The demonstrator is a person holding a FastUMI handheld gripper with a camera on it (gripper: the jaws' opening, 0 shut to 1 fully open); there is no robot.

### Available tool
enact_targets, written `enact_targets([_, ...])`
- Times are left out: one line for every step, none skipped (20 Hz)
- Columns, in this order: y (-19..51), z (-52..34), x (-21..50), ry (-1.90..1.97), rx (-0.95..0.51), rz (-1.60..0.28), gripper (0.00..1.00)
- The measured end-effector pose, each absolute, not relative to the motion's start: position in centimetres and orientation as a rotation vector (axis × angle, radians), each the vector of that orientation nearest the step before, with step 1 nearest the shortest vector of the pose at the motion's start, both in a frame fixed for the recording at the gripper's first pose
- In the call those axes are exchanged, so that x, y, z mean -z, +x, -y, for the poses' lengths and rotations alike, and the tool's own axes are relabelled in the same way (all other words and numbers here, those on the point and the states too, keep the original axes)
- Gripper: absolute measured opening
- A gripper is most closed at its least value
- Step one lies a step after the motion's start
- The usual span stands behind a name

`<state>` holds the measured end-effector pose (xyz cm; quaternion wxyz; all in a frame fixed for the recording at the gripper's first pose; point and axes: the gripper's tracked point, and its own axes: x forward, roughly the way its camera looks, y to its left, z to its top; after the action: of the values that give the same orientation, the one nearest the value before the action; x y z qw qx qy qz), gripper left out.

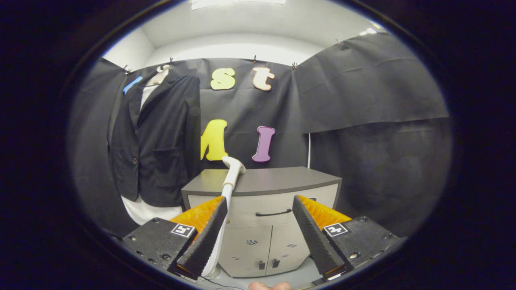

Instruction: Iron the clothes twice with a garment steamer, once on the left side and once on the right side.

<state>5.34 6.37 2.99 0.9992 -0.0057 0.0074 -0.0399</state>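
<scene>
Reaching for the steamer [229,183] means shifting the gripper [258,233] left: its fingers gape open, the handle merely brushing the left one, jacket [161,141] waiting beyond.

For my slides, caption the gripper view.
Open gripper faces cabinet; steamer beside one finger, jacket hanging beyond.

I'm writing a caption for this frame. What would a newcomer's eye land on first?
Probably the dark jacket hanging over a white shirt on the booth wall, beyond the gripper and left of the grey cabinet. Next, the white garment steamer, rising along the inner side of the left finger; the fingers stand open.
</scene>
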Motion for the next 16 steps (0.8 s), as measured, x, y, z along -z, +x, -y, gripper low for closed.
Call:
enact_targets([5.7,-6.4,-3.4,-0.016,0.089,-0.023,1.00])
enact_targets([6.2,-6.5,-4.1,-0.020,0.092,-0.029,1.00])
enact_targets([6.8,-6.6,-4.8,-0.020,0.090,-0.034,1.00])
enact_targets([7.6,-6.7,-5.3,-0.018,0.083,-0.043,1.00])
enact_targets([8.7,-6.9,-5.9,-0.007,0.070,-0.050,1.00])
enact_targets([10.0,-7.3,-6.4,0.006,0.046,-0.067,1.00])
enact_targets([11.4,-7.7,-6.6,0.017,0.024,-0.087,1.00])
enact_targets([12.5,-7.8,-6.9,0.028,0.006,-0.104,1.00])
enact_targets([13.8,-8.1,-7.1,0.039,-0.013,-0.126,1.00])
enact_targets([15.1,-8.3,-7.2,0.050,-0.031,-0.151,1.00])
enact_targets([16.7,-8.5,-7.3,0.062,-0.045,-0.172,1.00])
enact_targets([17.8,-8.8,-7.4,0.075,-0.060,-0.198,1.00])
enact_targets([19.1,-9.1,-7.3,0.091,-0.077,-0.229,1.00])
enact_targets([20.3,-9.5,-6.9,0.106,-0.096,-0.267,1.00])
enact_targets([21.3,-10.0,-6.7,0.122,-0.122,-0.306,1.00])
enact_targets([22.3,-10.4,-6.3,0.133,-0.143,-0.347,1.00])
